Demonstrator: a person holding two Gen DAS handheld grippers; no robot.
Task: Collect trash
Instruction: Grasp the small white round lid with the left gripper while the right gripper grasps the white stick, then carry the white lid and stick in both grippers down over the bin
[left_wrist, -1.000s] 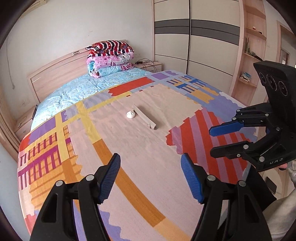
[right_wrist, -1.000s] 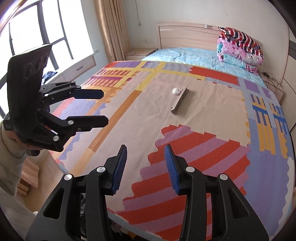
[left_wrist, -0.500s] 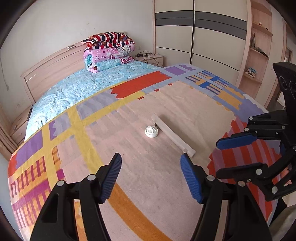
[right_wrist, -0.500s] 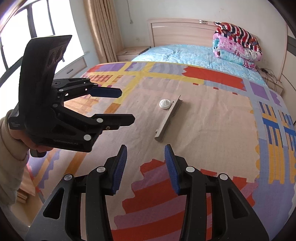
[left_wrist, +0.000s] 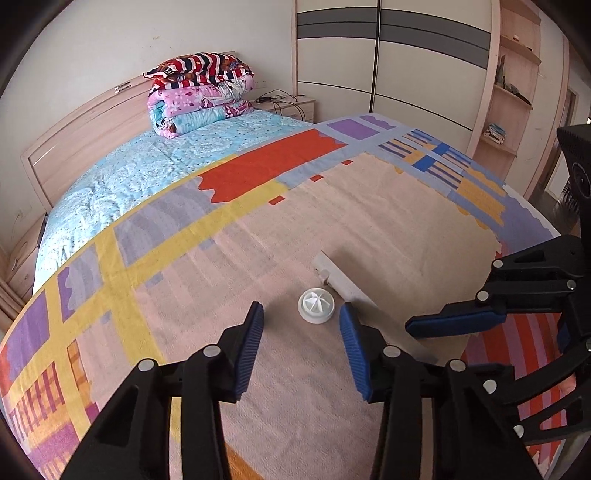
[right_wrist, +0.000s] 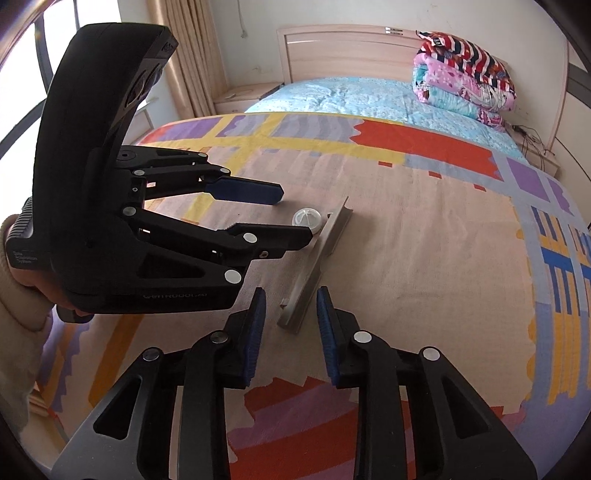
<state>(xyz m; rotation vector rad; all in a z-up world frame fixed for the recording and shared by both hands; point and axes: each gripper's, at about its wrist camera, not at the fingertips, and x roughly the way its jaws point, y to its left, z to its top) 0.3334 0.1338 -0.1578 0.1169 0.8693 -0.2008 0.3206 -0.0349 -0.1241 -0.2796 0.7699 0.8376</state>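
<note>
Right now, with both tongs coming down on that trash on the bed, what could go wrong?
1. The white cap sits right beside the long strip; closing the left tongs could nudge the strip.
2. Both lie on a soft blanket, so pressing may sink them or pinch fabric.
3. The right tongs work close by; the two tongs could collide.

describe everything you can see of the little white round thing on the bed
The white round cap is a small shallow disc, plastic by its look, with a raised rim and a ribbed star or fan pattern inside. It lies flat on the beige part of the patterned blanket, right beside the far end of a long pale strip, touching or nearly so. The open left tool hovers near, not gripping it.
</note>
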